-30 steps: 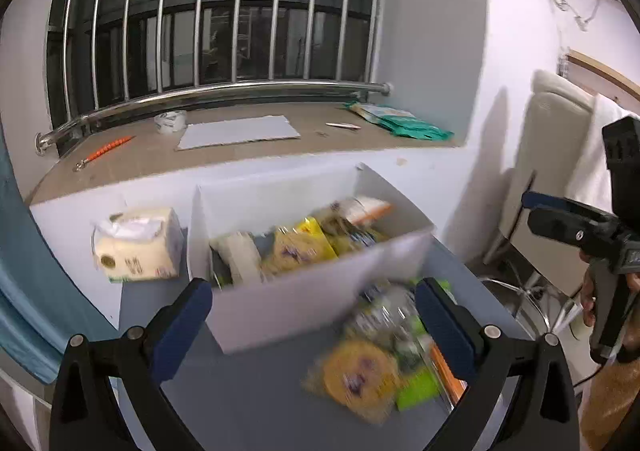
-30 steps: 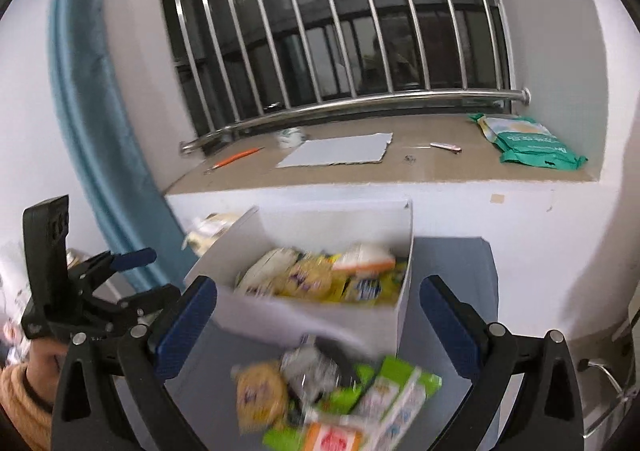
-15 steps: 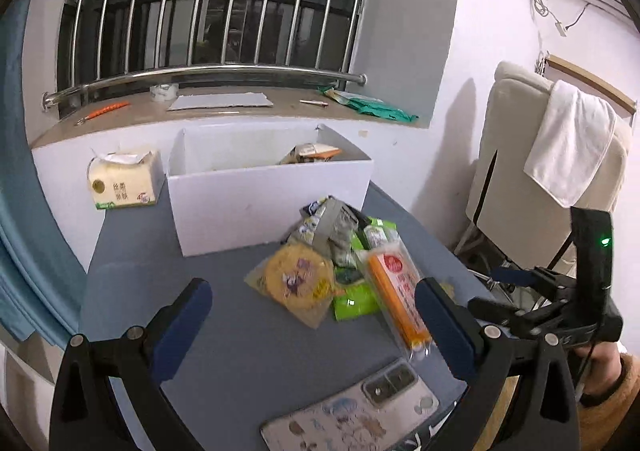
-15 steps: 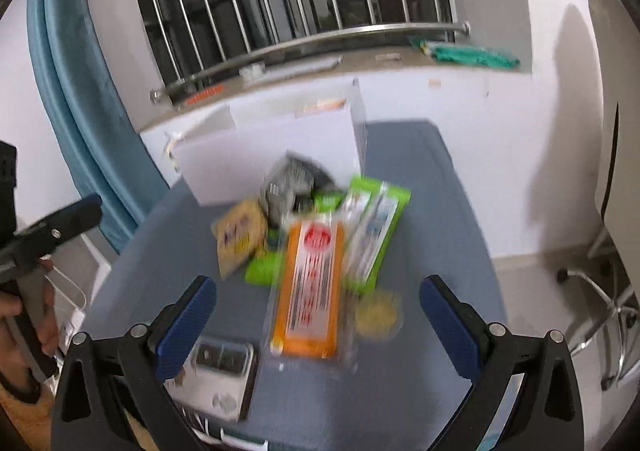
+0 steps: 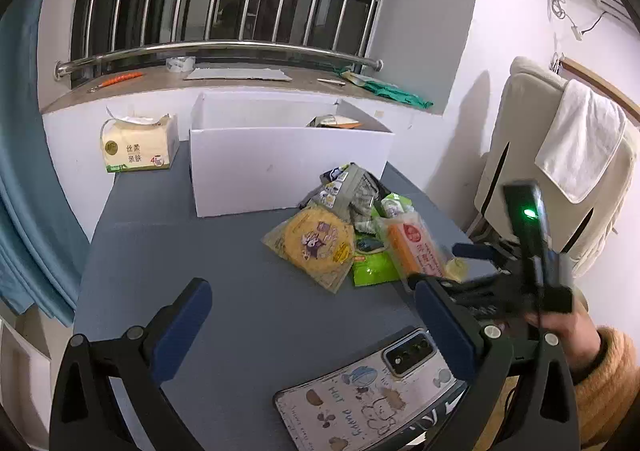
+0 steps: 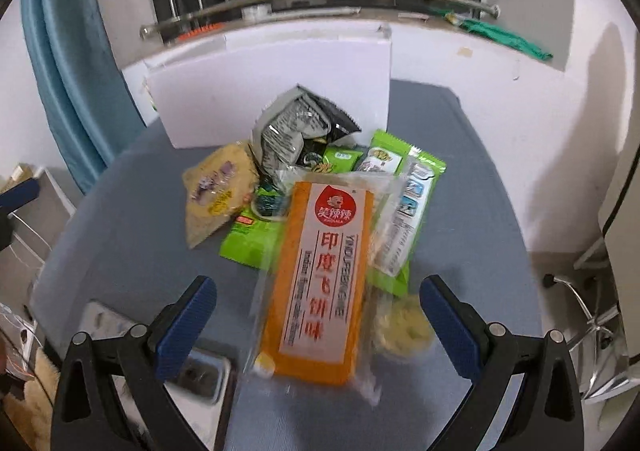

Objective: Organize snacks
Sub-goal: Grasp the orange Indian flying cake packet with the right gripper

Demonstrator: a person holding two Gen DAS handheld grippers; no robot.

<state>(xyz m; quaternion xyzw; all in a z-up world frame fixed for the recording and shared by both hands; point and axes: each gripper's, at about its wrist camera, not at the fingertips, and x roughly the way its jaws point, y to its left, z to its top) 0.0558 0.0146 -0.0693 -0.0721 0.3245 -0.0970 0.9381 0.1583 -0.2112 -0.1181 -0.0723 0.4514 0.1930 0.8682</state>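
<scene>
A pile of snack packets lies on the grey table (image 5: 224, 291) in front of a white box (image 5: 288, 167). The pile holds a long orange packet (image 6: 320, 283), a round yellow pancake packet (image 5: 316, 243), a grey-black bag (image 6: 296, 127) and green packets (image 6: 252, 239). My right gripper (image 6: 318, 327) is open, its jaws on either side of the orange packet's near end, just above it. My left gripper (image 5: 312, 327) is open over bare table, nothing between its fingers. In the left wrist view the right gripper (image 5: 496, 283) shows at the pile's right side, held by a hand.
A phone in a cartoon case (image 5: 368, 399) lies at the table's near edge. A tissue pack (image 5: 138, 145) stands left of the box. Behind is a windowsill (image 5: 240, 79) with bars; a chair with a white towel (image 5: 576, 143) is at the right.
Both grippers have pulled back from the box toward the near edge. The right gripper has dropped low over the orange packet, which now fills its view. Both stayed open.
</scene>
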